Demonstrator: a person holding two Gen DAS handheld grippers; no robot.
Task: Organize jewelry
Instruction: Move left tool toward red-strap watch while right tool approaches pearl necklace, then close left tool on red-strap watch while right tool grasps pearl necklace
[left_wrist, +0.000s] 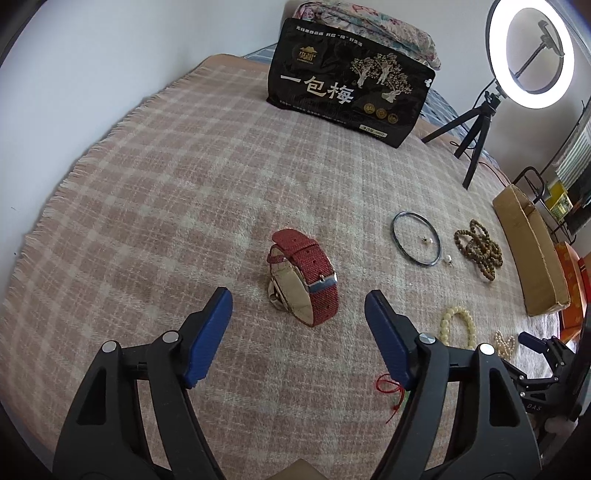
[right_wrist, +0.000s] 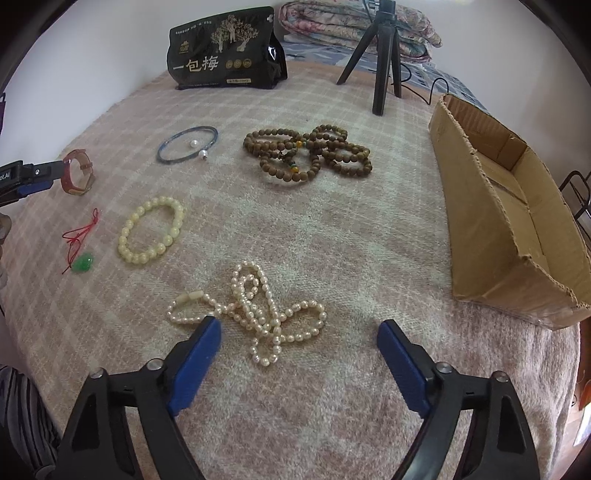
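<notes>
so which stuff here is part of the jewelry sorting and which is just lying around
Part of the job:
red-strap watch
pearl necklace
cream bead bracelet
wooden prayer beads
blue bangle
jade pendant
cardboard box

Lying about:
black snack bag
ring light
tripod

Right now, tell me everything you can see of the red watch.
The red watch has a woven-looking red strap with punched holes, a pale lining inside, a silver metal buckle and a metal case that is mostly hidden low on the near side. The strap is fastened into a loop and stands on its edge on the pink checked blanket, apart from the other jewelry. The left gripper hangs just short of it with jaws open to either side; nothing but the blanket touches it.
</notes>
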